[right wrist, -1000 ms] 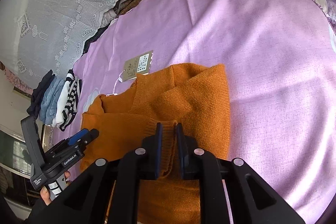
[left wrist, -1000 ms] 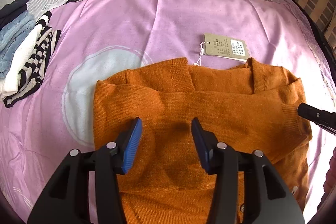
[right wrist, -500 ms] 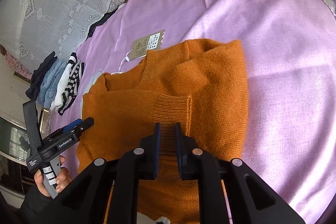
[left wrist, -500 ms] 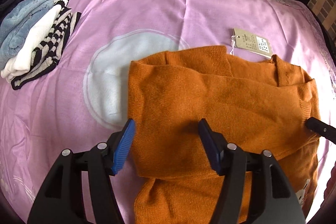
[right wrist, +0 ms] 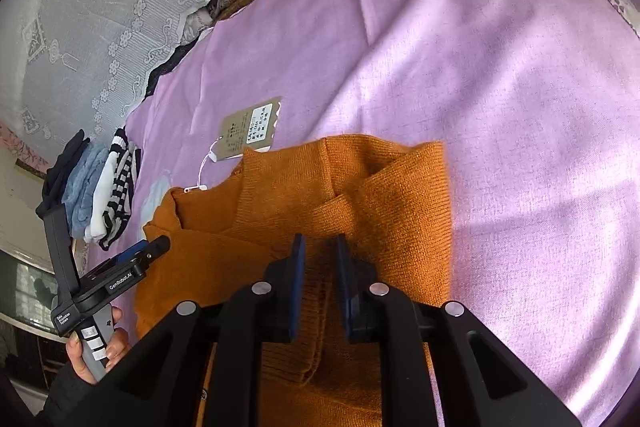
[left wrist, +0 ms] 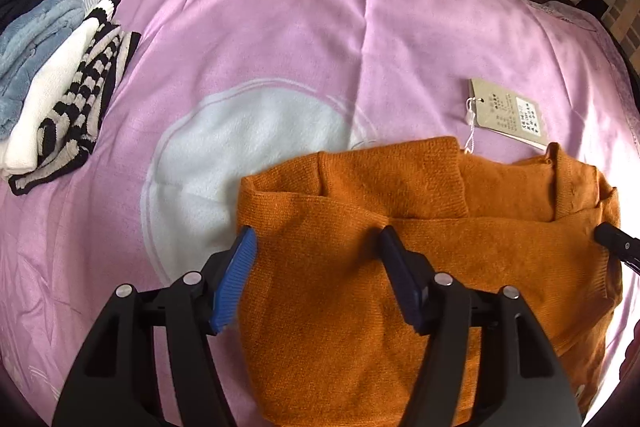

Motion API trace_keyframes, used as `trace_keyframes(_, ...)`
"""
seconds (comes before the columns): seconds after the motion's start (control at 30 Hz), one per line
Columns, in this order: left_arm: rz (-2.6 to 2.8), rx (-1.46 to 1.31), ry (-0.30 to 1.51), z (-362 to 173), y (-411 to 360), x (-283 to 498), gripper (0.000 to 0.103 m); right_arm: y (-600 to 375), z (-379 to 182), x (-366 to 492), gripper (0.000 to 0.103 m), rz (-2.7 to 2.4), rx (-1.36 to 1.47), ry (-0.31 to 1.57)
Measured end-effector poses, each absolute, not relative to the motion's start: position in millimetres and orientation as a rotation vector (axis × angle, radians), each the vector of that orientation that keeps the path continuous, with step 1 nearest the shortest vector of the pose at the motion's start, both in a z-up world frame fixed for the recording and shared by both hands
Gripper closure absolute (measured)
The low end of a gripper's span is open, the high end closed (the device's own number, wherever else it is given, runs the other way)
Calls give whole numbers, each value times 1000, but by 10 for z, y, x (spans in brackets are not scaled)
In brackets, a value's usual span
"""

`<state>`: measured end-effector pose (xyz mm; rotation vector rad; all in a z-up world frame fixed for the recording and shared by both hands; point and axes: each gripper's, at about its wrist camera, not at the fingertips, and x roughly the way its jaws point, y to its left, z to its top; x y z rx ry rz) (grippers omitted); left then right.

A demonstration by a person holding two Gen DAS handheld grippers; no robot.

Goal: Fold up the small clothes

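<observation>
An orange knit cardigan (left wrist: 420, 247) lies on the pink bedspread (left wrist: 280, 39) with both sleeves folded across its body. A beige price tag (left wrist: 508, 113) hangs from its collar on a string. My left gripper (left wrist: 316, 247) is open and empty, just above the cardigan's left edge. In the right wrist view the cardigan (right wrist: 360, 195) fills the middle. My right gripper (right wrist: 320, 247) is open a little, with the ribbed sleeve cuff (right wrist: 316, 307) lying loose between and below its jaws. The left gripper (right wrist: 136, 259) shows at the cardigan's far side.
A stack of folded clothes (left wrist: 52, 75) in striped, white, blue and navy lies at the left of the bed, also in the right wrist view (right wrist: 92, 195). A lace-covered pillow (right wrist: 100, 7) and more bedding sit at the head.
My right gripper has opened a little and let go of the sleeve cuff, which now lies on the cardigan. My left gripper has moved left toward the cardigan's edge and opened wider.
</observation>
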<state>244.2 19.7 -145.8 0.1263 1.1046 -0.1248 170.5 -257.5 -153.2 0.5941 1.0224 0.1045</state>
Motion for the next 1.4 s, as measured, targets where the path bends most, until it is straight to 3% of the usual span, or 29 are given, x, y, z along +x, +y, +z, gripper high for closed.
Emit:
trace_keyframes(0.2,-205,101,1064,-1284,53,2531,40,-2415,-1305,1895,83,158,527,969)
trace_keyframes(0.37,-186,124,1108,-1468,-69,2742,40,-2323,-1422,2146,83,151,518,1010)
trace_keyframes(0.47,-168,133,1116,-1553,-97,2806,34,-2345,-1569,2225,85,120,538,1047)
trace_keyframes(0.7,-168,94,1103,-1458,-47,2855,32,-2390,-1529,2269,83,107,567,1024)
trace_keyframes(0.93,-229,100,1057,-1166,45,2449,32,-2268,-1235,1903,78,155,496,985)
trace_keyframes(1.23,-206,198,1107,-1457,139,1764,32,-2115,-1380,1332,76,160,496,1048)
trace_keyframes(1.33,-175,207,1098,-1468,199,1717,27,-2189,-1477,1250,83,137,511,1058)
trace_keyframes(1.4,-159,183,1096,-1372,247,1707,29,-2237,-1393,1178,78,109,521,1037)
